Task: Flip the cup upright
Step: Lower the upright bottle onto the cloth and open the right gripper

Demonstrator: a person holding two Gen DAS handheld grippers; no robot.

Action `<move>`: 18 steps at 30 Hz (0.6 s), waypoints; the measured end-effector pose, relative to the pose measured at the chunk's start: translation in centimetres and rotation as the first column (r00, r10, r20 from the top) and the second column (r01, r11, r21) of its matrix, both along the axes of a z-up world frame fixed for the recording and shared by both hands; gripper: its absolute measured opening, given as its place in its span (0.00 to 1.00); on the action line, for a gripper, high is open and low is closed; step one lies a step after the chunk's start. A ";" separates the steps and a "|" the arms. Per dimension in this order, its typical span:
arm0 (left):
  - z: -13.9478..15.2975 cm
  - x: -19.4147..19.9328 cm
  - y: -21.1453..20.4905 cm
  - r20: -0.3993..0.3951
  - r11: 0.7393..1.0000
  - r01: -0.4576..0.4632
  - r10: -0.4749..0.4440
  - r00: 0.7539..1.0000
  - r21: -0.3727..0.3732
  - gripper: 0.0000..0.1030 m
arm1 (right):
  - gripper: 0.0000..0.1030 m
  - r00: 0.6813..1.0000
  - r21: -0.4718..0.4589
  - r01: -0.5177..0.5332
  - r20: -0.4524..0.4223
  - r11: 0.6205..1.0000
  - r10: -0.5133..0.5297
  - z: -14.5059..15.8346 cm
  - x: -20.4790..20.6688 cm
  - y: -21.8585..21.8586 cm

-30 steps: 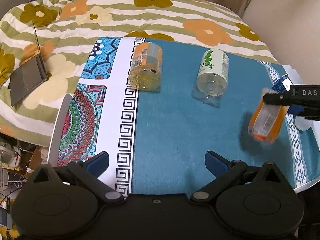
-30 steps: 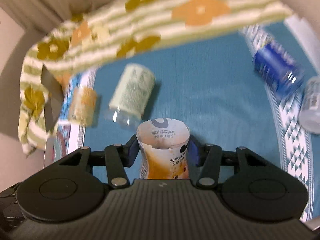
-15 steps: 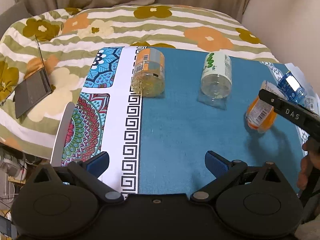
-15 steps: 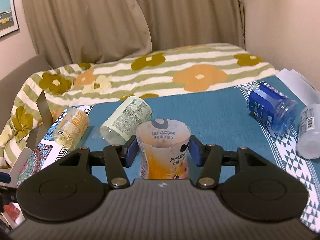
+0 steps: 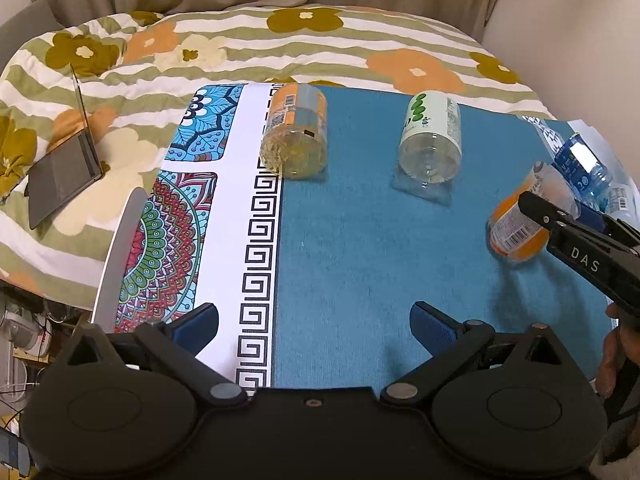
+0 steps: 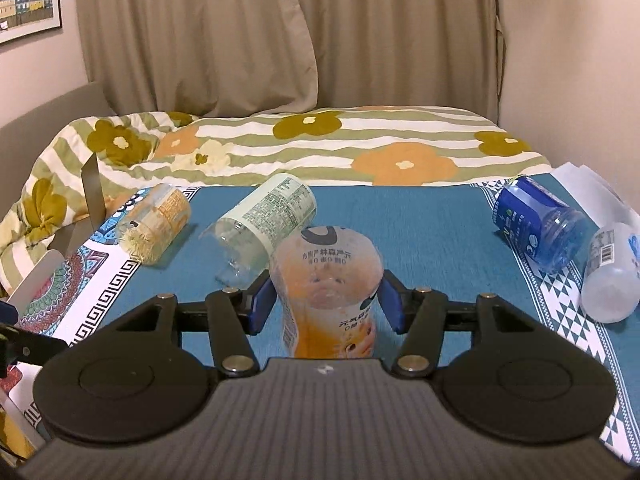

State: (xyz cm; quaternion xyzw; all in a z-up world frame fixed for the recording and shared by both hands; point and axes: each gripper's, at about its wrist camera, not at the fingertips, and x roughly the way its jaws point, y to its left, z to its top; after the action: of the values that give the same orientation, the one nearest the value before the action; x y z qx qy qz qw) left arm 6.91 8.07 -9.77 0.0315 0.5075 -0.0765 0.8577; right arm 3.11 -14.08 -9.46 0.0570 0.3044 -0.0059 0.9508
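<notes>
An orange-labelled clear plastic cup (image 6: 328, 292) stands upright, mouth up, on the blue cloth between the blue pads of my right gripper (image 6: 326, 306). The pads sit against its sides, so the gripper is shut on it. In the left wrist view the same cup (image 5: 520, 220) is at the right edge, with the right gripper's black finger across it. My left gripper (image 5: 314, 326) is open and empty, low over the cloth near the front edge.
Two more cups lie on their sides at the back: an orange one (image 5: 294, 136) and a green-labelled one (image 5: 432, 136). A blue cup (image 6: 538, 224) and a clear bottle (image 6: 610, 276) lie at the right. A floral quilt (image 5: 280, 48) and a laptop (image 5: 64, 172) lie beyond the cloth.
My right gripper has turned the orange cup from tilted to upright and lowered it to the cloth. The left gripper has stayed open, with only a small shift of view.
</notes>
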 end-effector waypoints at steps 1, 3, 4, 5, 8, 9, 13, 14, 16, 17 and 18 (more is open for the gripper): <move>0.0 -0.1 0.0 0.000 1.000 -0.002 0.002 1.000 -0.003 1.00 | 0.69 1.000 0.001 0.001 0.000 1.000 -0.001 0.0 0.0 0.0; 0.1 -0.2 0.1 0.002 1.000 -0.008 0.008 1.000 -0.009 1.00 | 0.69 1.000 0.002 -0.004 -0.003 1.000 0.004 0.0 0.0 0.0; 0.1 -0.3 0.1 0.003 1.000 -0.010 0.010 1.000 -0.011 1.00 | 0.69 1.000 0.003 -0.009 -0.005 1.000 0.009 0.0 -0.1 0.1; 0.1 -0.4 0.1 0.004 1.000 -0.012 0.012 1.000 -0.012 1.00 | 0.71 1.000 0.006 -0.013 -0.008 1.000 0.013 0.0 -0.1 0.1; 0.3 -0.7 0.1 0.007 1.000 -0.020 0.020 1.000 -0.013 1.00 | 0.89 1.000 0.014 -0.020 -0.008 1.000 0.020 0.1 -0.2 0.0; 0.3 -0.8 0.0 0.009 1.000 -0.023 0.023 1.000 -0.014 1.00 | 0.94 1.000 0.022 -0.021 -0.007 1.000 0.021 0.2 -0.2 0.0; 1.1 -1.4 -0.2 0.025 0.999 -0.034 0.034 0.999 -0.020 1.00 | 1.00 0.999 0.031 -0.029 -0.028 0.999 0.030 1.0 -0.4 -0.3; 1.4 -1.5 -0.4 0.030 0.999 -0.036 0.036 0.999 -0.020 1.00 | 1.00 0.999 0.029 -0.033 -0.040 0.999 0.034 1.3 -0.5 -0.4; 2.2 -2.0 -0.7 0.045 0.999 -0.038 0.039 0.998 -0.020 1.00 | 1.00 0.998 0.031 -0.029 -0.054 0.999 0.030 2.3 -0.9 -0.9; 2.7 -2.2 -0.9 0.055 0.999 -0.038 0.039 0.998 -0.021 1.00 | 1.00 0.998 0.034 -0.025 -0.061 0.999 0.027 2.9 -1.1 -1.2; 3.2 -2.4 -1.1 0.067 0.999 -0.036 0.037 0.997 -0.022 1.00 | 1.00 0.997 0.034 -0.018 -0.072 0.999 0.020 3.5 -1.4 -1.5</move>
State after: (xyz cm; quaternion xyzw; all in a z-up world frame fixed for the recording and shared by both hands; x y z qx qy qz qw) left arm 4.47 6.93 -6.52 0.0159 0.4781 -0.0650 0.8758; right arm 1.71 -15.62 -5.92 0.0697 0.3392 0.0062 0.9381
